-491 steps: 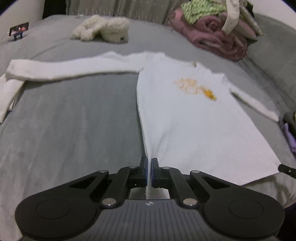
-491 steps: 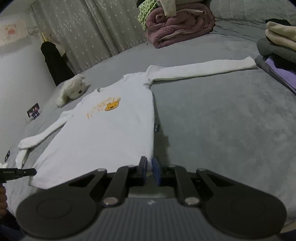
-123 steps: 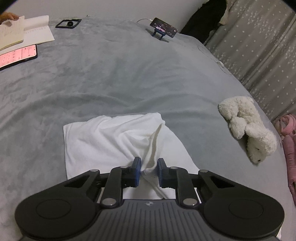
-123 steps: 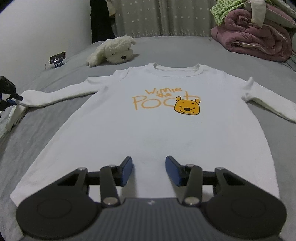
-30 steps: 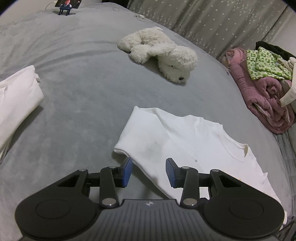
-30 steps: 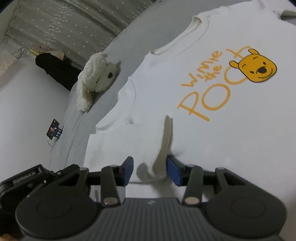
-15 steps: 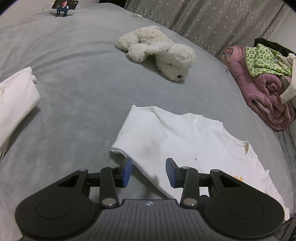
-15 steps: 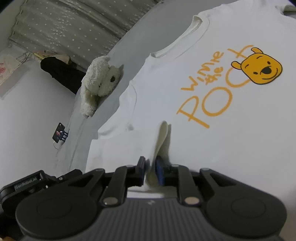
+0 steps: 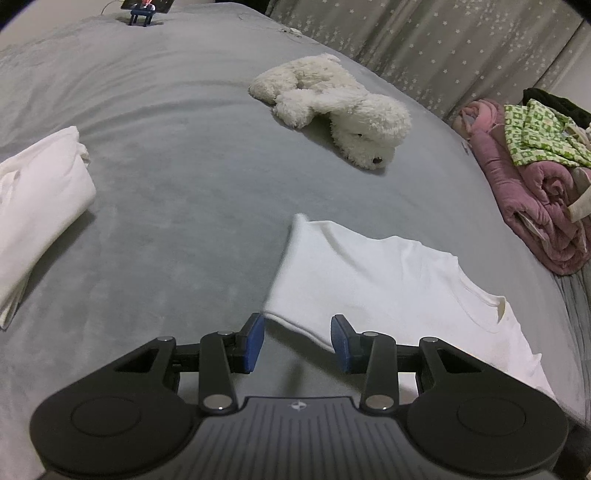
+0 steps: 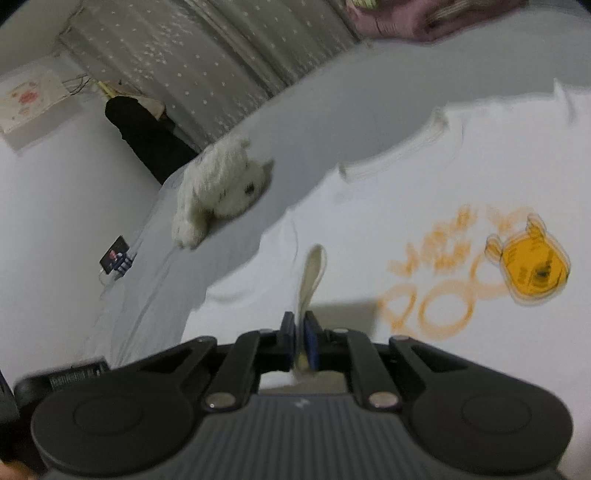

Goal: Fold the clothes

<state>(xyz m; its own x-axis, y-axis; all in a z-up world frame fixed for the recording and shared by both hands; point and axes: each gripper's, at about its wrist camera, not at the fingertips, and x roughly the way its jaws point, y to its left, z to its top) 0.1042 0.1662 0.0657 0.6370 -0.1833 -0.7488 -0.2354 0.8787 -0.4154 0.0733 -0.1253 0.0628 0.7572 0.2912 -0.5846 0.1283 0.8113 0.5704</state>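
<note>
A white long-sleeved shirt [image 10: 461, 177] with an orange bear print [image 10: 528, 269] lies spread on the grey bed [image 9: 184, 166]. My right gripper [image 10: 303, 332] is shut on a pinched ridge of its fabric [image 10: 314, 273], which stands up ahead of the jaws, left of the print. In the left wrist view the shirt's folded-in shoulder [image 9: 369, 273] lies just ahead. My left gripper [image 9: 297, 343] is open, and the shirt's edge runs between its blue pads [image 9: 251, 343] without being pressed.
A folded white garment [image 9: 40, 192] lies at the left. Beyond the shirt lies a white plush dog [image 9: 332, 107], with a phone on a stand [image 9: 144, 7] far behind it. A pile of pink and green bedding [image 9: 535, 177] fills the right. Curtains hang behind the bed.
My right gripper has closed on the ridge of shirt fabric, risen and rolled, lifting the cloth. The left gripper has stayed open in place.
</note>
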